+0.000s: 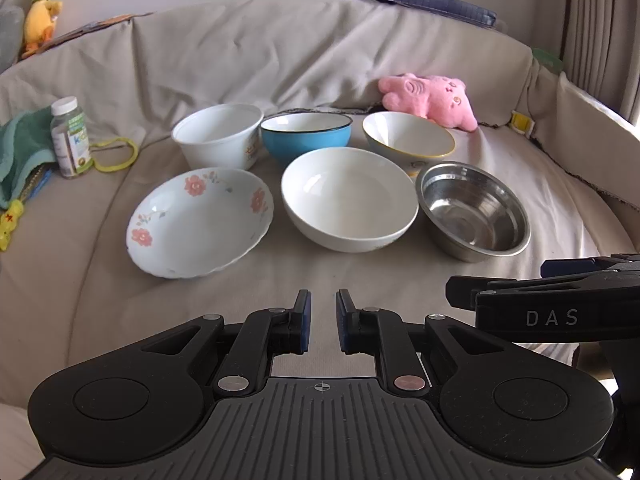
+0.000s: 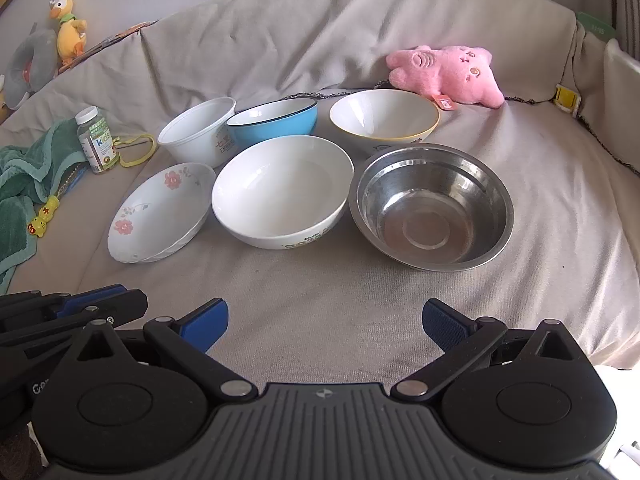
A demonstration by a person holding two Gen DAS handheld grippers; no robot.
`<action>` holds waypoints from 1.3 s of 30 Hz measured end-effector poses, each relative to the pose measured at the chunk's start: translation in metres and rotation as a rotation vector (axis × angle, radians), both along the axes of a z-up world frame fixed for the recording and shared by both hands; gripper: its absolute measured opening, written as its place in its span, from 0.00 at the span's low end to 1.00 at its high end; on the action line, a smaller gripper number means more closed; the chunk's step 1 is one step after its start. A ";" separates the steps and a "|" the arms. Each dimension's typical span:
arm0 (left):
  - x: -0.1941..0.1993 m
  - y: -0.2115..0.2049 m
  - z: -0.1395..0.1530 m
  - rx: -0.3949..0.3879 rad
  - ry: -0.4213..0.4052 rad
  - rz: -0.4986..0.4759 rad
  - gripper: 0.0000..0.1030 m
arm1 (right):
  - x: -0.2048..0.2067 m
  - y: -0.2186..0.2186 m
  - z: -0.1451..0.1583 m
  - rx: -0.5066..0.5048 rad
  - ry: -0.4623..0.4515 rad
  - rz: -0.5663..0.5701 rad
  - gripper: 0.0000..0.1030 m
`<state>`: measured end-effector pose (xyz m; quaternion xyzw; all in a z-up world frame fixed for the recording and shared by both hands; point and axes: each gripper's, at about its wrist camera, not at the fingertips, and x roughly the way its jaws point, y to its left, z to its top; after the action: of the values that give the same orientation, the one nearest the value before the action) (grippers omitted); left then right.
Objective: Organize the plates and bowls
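- A beige cloth-covered sofa seat [image 1: 360,272], softly wrinkled, carries six dishes in two rows.
- Front row, left to right: a shallow white porcelain plate with pink flower prints and a scalloped rim [image 1: 200,222] [image 2: 160,212], tilted; a wide, glossy plain white ceramic bowl [image 1: 349,198] [image 2: 282,190]; a round brushed stainless-steel bowl [image 1: 474,210] [image 2: 432,204] with a flat, ringed bottom.
- Back row, left to right: a tall white plastic tub-shaped bowl [image 1: 218,134] [image 2: 198,132] with a small printed label; a blue enamel bowl with a white inside and dark rim [image 1: 306,134] [image 2: 274,122]; a conical white bowl with a yellow rim [image 1: 408,140] [image 2: 384,118].
- The tub and the blue bowl touch, or very nearly; the front three sit just beside one another.
- The left gripper [image 1: 323,322] hovers over bare cloth in front of the dishes, its blue-padded black fingers nearly together with a narrow gap, holding nothing.
- The right gripper [image 2: 325,320] hangs beside it, fingers spread wide and empty, near the steel bowl but apart from it.
- A fuzzy pink plush toy [image 1: 430,98] [image 2: 444,72] lies behind the yellow-rimmed bowl.
- At far left stand a clear plastic bottle with a white cap [image 1: 70,138] [image 2: 96,140], a yellow loop [image 1: 116,154] and a green terry towel [image 2: 24,184].
- A yellow plush duck [image 1: 38,12] [image 2: 68,32] sits on the sofa back.
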<state>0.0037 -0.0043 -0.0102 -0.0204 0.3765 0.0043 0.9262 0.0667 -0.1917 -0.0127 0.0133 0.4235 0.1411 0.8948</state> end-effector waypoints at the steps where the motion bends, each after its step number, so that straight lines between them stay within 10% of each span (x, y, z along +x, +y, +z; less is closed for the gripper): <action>1: 0.001 0.001 -0.001 -0.002 0.001 0.000 0.16 | 0.000 0.001 0.000 -0.002 0.000 0.000 1.00; 19: 0.031 0.047 -0.010 -0.083 -0.084 -0.082 0.16 | 0.026 0.018 -0.003 0.078 0.004 0.039 1.00; 25: 0.091 0.126 -0.007 -0.308 -0.069 -0.180 0.16 | 0.054 0.041 -0.004 0.146 0.067 0.023 1.00; 31: 0.137 0.215 -0.032 -0.554 0.025 -0.007 0.17 | 0.072 0.092 -0.025 0.172 0.146 0.085 1.00; 39: 0.148 0.268 -0.047 -0.363 -0.038 0.059 0.18 | 0.063 0.164 -0.047 0.100 0.079 0.162 0.90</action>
<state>0.1517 0.2635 -0.0569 -0.1982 0.3528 -0.0370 0.9137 0.1300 -0.0281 -0.0602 0.0291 0.4505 0.2333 0.8612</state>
